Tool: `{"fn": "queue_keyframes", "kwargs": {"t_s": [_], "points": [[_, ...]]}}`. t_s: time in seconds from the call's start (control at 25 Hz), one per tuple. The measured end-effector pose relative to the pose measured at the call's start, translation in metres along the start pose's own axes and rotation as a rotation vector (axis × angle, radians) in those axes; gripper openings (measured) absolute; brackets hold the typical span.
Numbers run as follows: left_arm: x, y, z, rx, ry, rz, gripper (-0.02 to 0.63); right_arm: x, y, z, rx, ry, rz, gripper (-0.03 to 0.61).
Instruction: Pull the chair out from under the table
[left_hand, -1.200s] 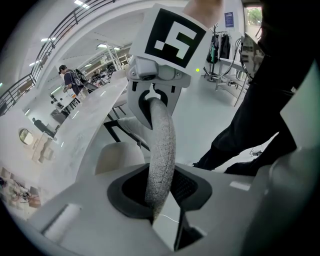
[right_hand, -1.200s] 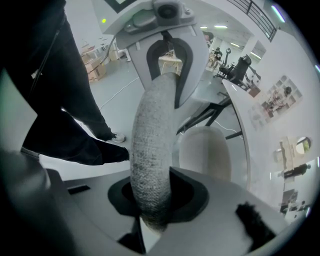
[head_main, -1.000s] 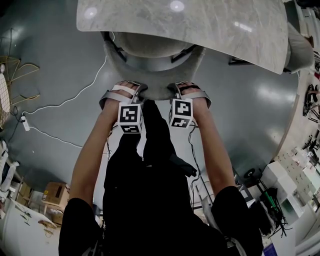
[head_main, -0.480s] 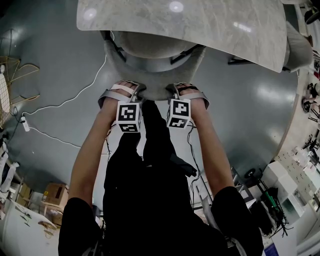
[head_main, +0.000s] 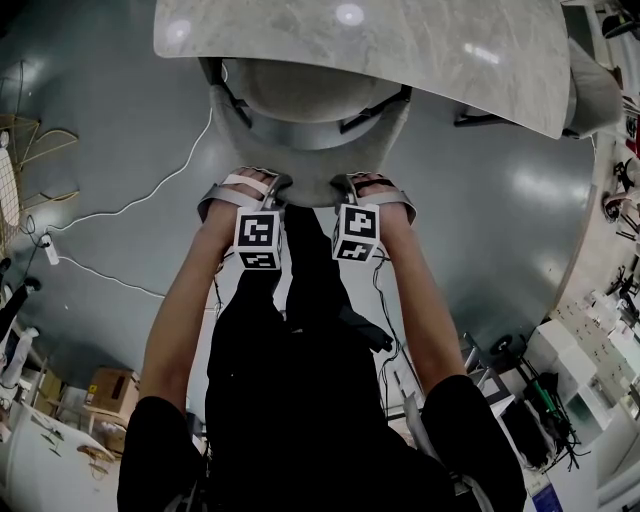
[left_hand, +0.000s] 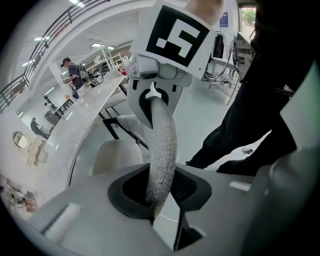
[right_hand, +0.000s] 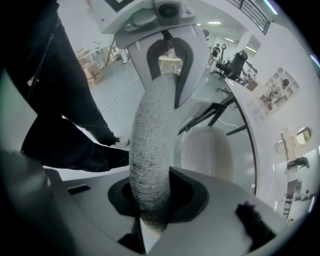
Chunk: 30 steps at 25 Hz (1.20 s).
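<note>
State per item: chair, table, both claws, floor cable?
chair: upright, seat partly under the tabletop, backrest rim gripped at two spots
table: upright, top overhangs the chair seat
left claw: shut on the chair's backrest rim
right claw: shut on the chair's backrest rim
white cable: slack on the floor

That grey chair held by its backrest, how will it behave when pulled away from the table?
The chair probably feels fairly stiff: its padded backrest rim keeps its curve in the left gripper and right gripper. On the smooth floor it should slide rather than snag. Pulled this high, it may tip back slightly.
</note>
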<state>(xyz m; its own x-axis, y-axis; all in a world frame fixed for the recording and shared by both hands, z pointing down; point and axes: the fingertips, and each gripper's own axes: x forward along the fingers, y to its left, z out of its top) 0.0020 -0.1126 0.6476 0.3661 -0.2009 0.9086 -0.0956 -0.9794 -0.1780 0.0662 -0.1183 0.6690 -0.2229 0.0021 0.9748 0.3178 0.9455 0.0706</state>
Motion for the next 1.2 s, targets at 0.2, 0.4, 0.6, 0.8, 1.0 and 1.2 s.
{"fn": "queue_keyframes", "kwargs": {"t_s": [0.2, 0.4, 0.6, 0.8, 1.0, 1.2], "points": [[0.0, -0.009, 0.0, 0.011, -0.001, -0.014, 0.094, 0.001, 0.01, 0.002, 0.02, 0.002, 0.004, 0.08], [-0.004, -0.015, -0.002, 0.02, 0.0, -0.021, 0.094, 0.0, 0.016, 0.007, 0.031, 0.003, -0.003, 0.08], [-0.005, -0.024, 0.006, 0.035, -0.001, -0.031, 0.092, -0.004, 0.028, 0.005, 0.045, 0.001, -0.002, 0.08], [-0.008, -0.035, -0.001, 0.04, 0.0, -0.038, 0.092, -0.001, 0.038, 0.013, 0.057, 0.003, 0.0, 0.08], [-0.006, -0.044, -0.002, 0.046, -0.002, -0.047, 0.092, 0.002, 0.046, 0.015, 0.068, 0.003, -0.002, 0.08], [-0.01, -0.055, -0.001, 0.052, -0.004, -0.052, 0.091, -0.001, 0.056, 0.019, 0.076, 0.009, -0.003, 0.08]]}}
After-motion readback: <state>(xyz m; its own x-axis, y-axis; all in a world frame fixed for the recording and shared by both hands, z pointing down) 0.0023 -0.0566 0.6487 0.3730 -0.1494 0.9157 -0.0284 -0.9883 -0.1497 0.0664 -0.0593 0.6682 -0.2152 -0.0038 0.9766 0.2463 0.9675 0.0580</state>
